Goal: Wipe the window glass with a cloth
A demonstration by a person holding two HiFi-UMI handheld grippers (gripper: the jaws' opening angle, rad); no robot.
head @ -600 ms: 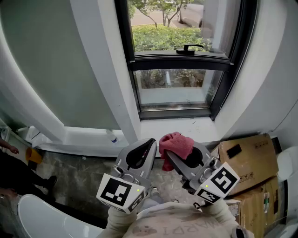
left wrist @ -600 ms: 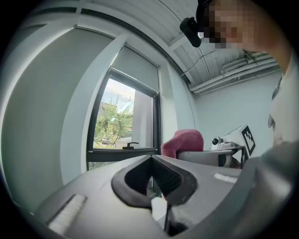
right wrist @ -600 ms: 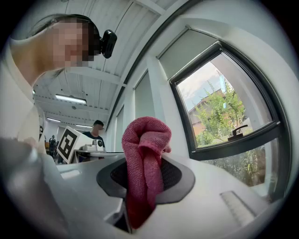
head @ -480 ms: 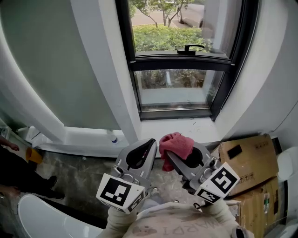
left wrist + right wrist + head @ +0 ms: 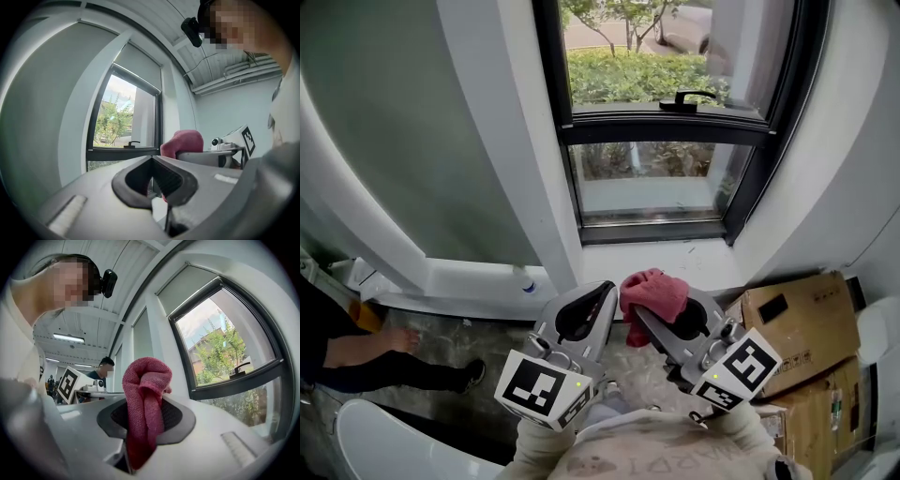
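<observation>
One black-framed window (image 5: 667,122) filled the upper middle of the head view, with two glass panes, one above the other. Green shrubs showed through the glass. A smooth white pillar (image 5: 502,141) stood just left of it, and a white sill (image 5: 675,253) ran beneath.

Two brown cardboard boxes (image 5: 797,323) sat stacked on the floor at the right, below the sill. At the left edge, one person's leg and dark shoe (image 5: 473,375) crossed the grey stone floor.

Two grey plastic grippers were held side by side, low and well apart from the glass. The left gripper (image 5: 592,298) had its jaws closed together with nothing between them. The right gripper (image 5: 661,319) had its jaws clamped on the one cloth (image 5: 654,292), a pink-red, nubbly woven rag bunched into a rounded lump above the jaws, with a tail hanging down.

One black lever handle (image 5: 689,96) sat on the bar between the panes. One small bottle (image 5: 528,278) stood on the ledge left of the grippers.
</observation>
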